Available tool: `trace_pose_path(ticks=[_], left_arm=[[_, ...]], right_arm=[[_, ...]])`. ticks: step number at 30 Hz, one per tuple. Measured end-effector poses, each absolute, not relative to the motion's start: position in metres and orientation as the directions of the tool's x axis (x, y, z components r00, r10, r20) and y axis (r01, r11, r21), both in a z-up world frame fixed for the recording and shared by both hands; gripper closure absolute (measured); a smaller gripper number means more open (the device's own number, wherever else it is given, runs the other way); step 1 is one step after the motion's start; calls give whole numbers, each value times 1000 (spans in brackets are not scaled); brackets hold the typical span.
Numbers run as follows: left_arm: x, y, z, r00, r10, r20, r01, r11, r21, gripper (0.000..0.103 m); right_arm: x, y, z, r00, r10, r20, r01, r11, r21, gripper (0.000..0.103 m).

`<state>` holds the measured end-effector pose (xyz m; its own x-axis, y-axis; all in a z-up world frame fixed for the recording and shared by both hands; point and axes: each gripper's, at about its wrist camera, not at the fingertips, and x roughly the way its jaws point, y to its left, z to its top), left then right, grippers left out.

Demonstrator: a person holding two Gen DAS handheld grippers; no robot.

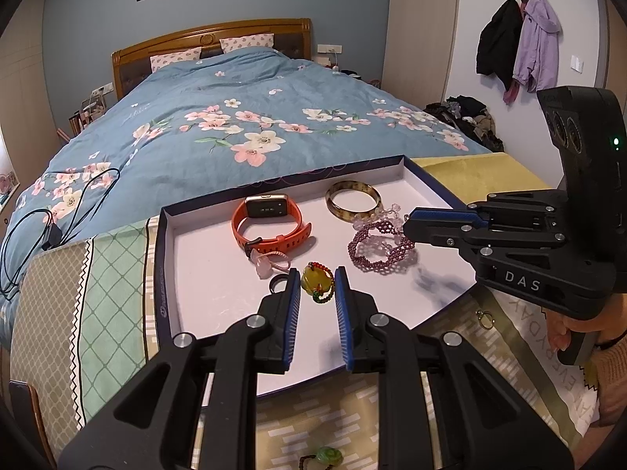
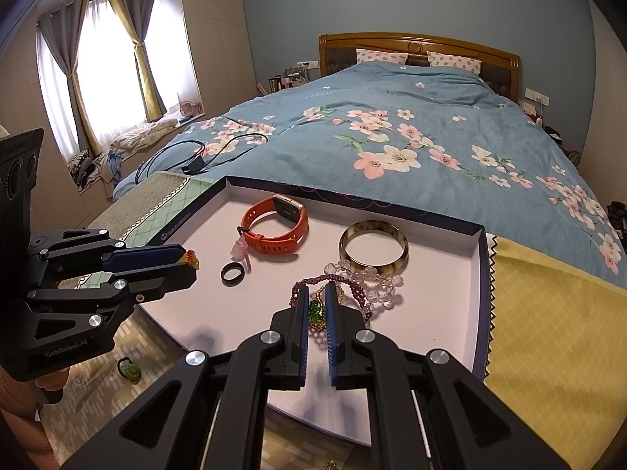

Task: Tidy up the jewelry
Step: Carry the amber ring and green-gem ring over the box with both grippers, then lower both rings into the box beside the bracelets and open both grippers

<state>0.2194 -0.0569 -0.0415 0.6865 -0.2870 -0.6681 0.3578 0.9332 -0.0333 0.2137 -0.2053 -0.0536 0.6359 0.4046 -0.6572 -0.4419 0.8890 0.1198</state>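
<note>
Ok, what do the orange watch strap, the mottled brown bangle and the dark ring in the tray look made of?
Orange watch strap: likely silicone or rubber; matte, flexible loop with punched holes.
Mottled brown bangle: looks like polished horn, resin or stone; glossy, translucent, patchy.
Dark ring: smooth black, slight sheen; metal or ceramic, cannot tell which.
</note>
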Motion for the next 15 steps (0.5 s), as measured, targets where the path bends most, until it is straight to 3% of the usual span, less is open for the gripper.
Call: trace_pose_path(ticks=[15], left_arm=[[227, -61, -48, 676, -268, -686, 351, 936, -19, 85]], right_arm=[[221, -201, -58, 624, 396, -674, -444, 889, 111, 96]])
